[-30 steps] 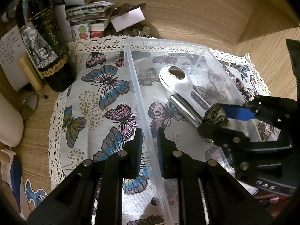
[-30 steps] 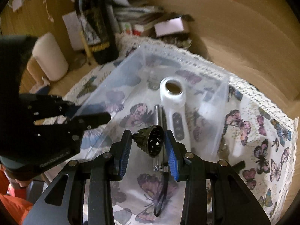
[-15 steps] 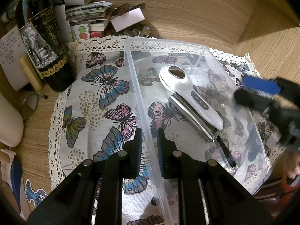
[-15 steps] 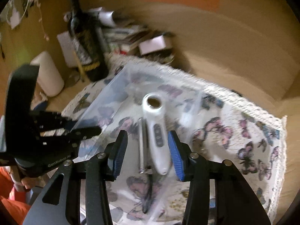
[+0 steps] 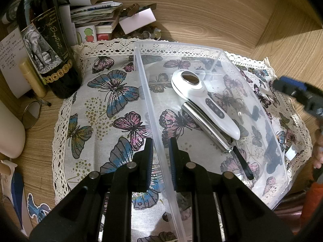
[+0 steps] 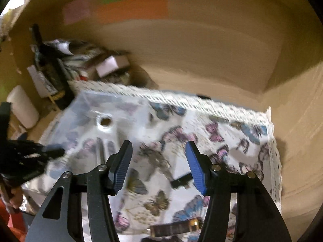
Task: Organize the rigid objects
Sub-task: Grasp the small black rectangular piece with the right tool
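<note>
A clear plastic box point(image 5: 181, 46) stands on the butterfly cloth point(image 5: 113, 92). My left gripper point(image 5: 161, 157) is shut on the box's left wall. Inside lie a white handheld device point(image 5: 203, 102) with a round window and a silver metal tube point(image 5: 203, 129) with a black strap point(image 5: 242, 161). A dark shape point(image 5: 270, 151) shows through the right wall; I cannot tell what it is. My right gripper point(image 6: 158, 151) hangs over the cloth to the right of the box, its jaws opening with nothing between them. It shows blurred in the left wrist view point(image 5: 292, 88).
A wine bottle point(image 5: 46, 46) stands at the cloth's far left corner, with papers and boxes point(image 5: 105, 16) stacked behind it. A small black piece point(image 6: 181, 179) and a dark strip with a gold part point(image 6: 175, 227) lie on the cloth. Wooden walls close in at the back and right.
The right gripper let go of the dark fluted piece it held over the box, opened, and drew back to the right out of the box. The left gripper stayed put.
</note>
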Demonstrator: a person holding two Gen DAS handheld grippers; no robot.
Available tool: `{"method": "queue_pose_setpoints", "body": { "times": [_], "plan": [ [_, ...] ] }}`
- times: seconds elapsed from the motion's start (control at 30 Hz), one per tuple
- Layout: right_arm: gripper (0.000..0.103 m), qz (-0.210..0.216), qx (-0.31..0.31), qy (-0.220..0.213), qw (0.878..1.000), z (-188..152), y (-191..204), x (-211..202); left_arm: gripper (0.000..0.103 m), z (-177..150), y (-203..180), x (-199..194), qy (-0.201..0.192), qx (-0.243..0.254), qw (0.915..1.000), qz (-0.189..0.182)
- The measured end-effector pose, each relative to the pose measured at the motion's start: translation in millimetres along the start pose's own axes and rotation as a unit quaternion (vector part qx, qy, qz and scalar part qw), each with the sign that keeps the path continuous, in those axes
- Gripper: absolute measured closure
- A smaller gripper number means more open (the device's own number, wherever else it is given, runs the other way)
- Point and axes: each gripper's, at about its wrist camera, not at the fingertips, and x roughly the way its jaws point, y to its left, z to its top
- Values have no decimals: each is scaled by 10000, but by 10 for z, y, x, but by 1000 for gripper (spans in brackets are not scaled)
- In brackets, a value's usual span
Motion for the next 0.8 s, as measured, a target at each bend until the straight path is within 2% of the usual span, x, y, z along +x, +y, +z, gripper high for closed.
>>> {"method": "queue_pose_setpoints", "body": {
  "times": [0.2,0.4,0.7,0.8],
  "plan": [
    [52,-184,-124,667,9975,-257,-143,368,88,0,0,5,-3,6,10000,9],
    [52,-34,-42,1066,9943,-406,-231,582,88,2,-3,10,2,-8,10000,7],
    [52,-37,289,1160,9928,-407,-407,779,88,3,-1,14,0,-7,10000,22],
    [62,-49,259,1108,9935,-401,-412,772,88,3,-9,17,-13,-10,10000,36]
  ]
}}
